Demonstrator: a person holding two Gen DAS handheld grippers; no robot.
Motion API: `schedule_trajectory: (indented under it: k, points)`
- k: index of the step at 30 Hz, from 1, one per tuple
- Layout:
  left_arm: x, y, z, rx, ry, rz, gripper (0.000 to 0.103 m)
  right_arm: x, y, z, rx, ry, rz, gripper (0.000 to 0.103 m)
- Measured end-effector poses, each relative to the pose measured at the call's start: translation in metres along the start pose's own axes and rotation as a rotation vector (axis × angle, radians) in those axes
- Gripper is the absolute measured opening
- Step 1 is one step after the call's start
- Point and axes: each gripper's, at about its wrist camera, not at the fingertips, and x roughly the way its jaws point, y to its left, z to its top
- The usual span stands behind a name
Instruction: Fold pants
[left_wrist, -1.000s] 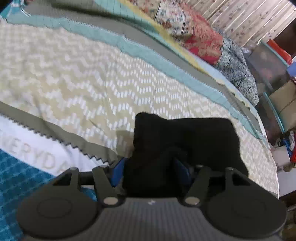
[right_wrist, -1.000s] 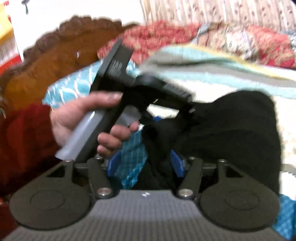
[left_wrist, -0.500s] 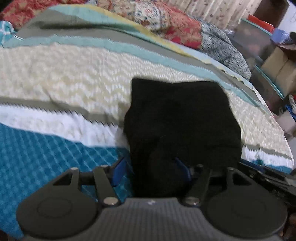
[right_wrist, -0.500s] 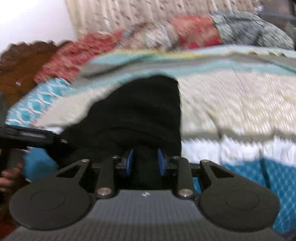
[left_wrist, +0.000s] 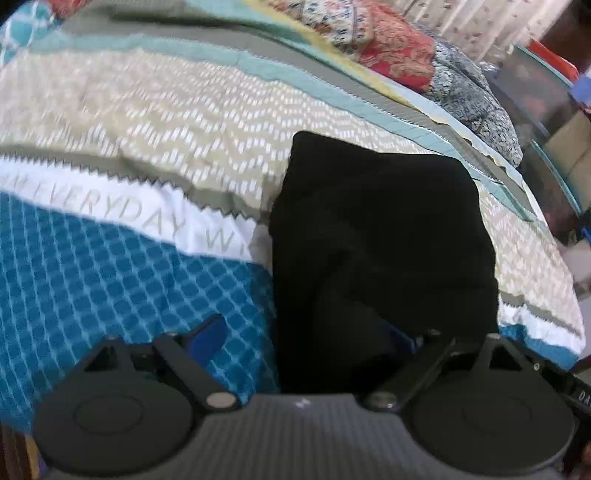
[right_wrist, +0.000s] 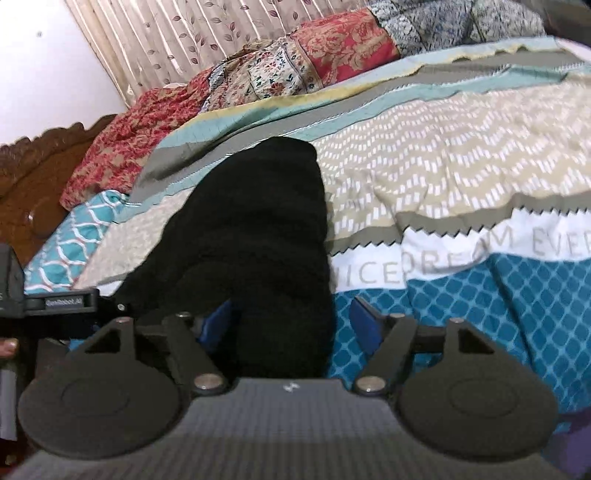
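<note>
Where the bedspread covers the whole bed, it runs in bands: grey and pale teal at the far side, a beige zigzag stretch in the middle, a white strip with grey lettering, then a teal lattice print nearest the cameras. Along the far edge lies a heap of patterned bedding in red, cream and dark blue florals, with a pleated leaf-print curtain behind it and a carved wooden headboard at the far left of the right wrist view.

The black pants lie on the bedspread as a folded bundle, reaching from the beige band down across the white strip and the lattice print to the grippers. Its folds are hard to read in the dark cloth.

The left gripper has its jaws opening. Its blue left finger stands clear over the lattice print, while the near end of the pants lies between the fingers and hides most of the right one. The right gripper also has its jaws opening, and the near end of the pants sits between them: the right finger is apart from the cloth, and the left finger sits just beside it, partly hidden. At the left edge of that view part of the other gripper's body shows, with a fingertip of the person's hand.
</note>
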Motion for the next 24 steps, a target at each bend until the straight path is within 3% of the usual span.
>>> schedule_trajectory:
  k: [2, 6, 11, 14, 16, 17, 19, 20, 22, 24]
  points:
    - [-0.003, 0.000, -0.001, -0.035, 0.022, -0.036, 0.091, 0.002, -0.003, 0.002, 0.053, 0.023, 0.053, 0.084]
    - [-0.003, -0.001, -0.002, -0.064, 0.036, -0.142, 0.100, 0.012, -0.013, 0.007, 0.181, 0.071, 0.140, 0.088]
    - [0.019, 0.019, 0.007, -0.140, 0.049, -0.128, 0.103, 0.035, -0.019, 0.023, 0.163, 0.083, 0.133, 0.088]
    - [0.028, 0.029, 0.008, -0.174, 0.057, -0.172, 0.102, 0.057, -0.032, 0.031, 0.181, 0.120, 0.187, 0.090]
    - [0.029, 0.022, 0.008, -0.137, 0.062, -0.211, 0.094, 0.076, -0.033, 0.029, 0.233, 0.211, 0.246, 0.090]
    - [0.030, 0.018, 0.007, -0.127, 0.065, -0.244, 0.081, 0.083, -0.028, 0.027, 0.235, 0.236, 0.266, 0.089]
    - [0.027, 0.010, 0.005, -0.109, 0.036, -0.237, 0.073, 0.089, -0.006, 0.026, 0.170, 0.275, 0.274, 0.080]
    - [0.024, 0.009, 0.006, -0.104, 0.024, -0.244, 0.065, 0.089, 0.003, 0.025, 0.144, 0.288, 0.262, 0.067]
    - [0.017, 0.017, 0.015, -0.154, 0.010, -0.345, 0.053, 0.080, 0.012, 0.030, 0.136, 0.273, 0.281, 0.059]
    - [0.006, 0.019, 0.030, -0.196, -0.027, -0.431, 0.051, 0.067, 0.021, 0.043, 0.123, 0.223, 0.326, 0.057]
